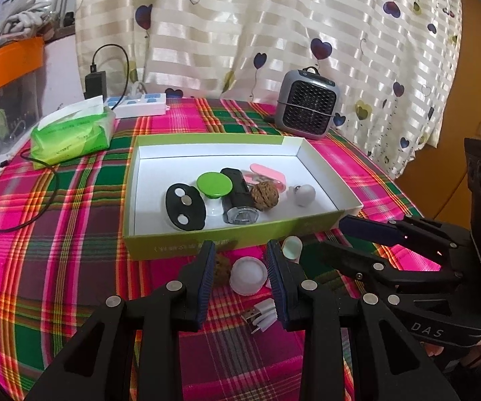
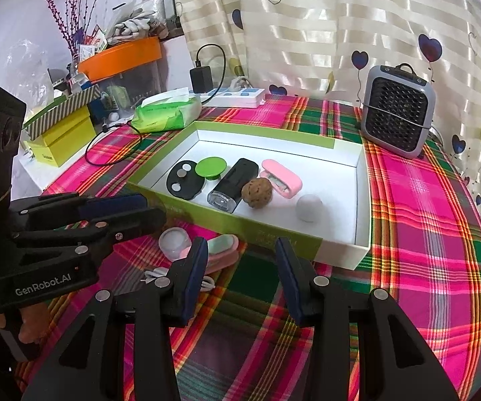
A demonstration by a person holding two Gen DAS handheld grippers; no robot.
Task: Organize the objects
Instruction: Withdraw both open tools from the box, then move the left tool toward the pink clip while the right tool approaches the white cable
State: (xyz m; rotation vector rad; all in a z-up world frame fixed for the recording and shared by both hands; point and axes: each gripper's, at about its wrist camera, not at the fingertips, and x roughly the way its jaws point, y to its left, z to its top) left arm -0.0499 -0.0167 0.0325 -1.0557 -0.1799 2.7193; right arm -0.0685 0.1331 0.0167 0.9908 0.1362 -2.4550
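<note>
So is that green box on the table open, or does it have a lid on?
Open. The green box has no lid: its white inside shows, holding a walnut, a white ball and other items.

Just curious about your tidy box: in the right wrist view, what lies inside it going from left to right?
Black oval disc → green round cap → black rectangular gadget → walnut → pink case → white ball, all inside the green-edged box.

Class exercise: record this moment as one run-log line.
left gripper: open around white round cap | right gripper: open, empty | box: six items inside
</note>
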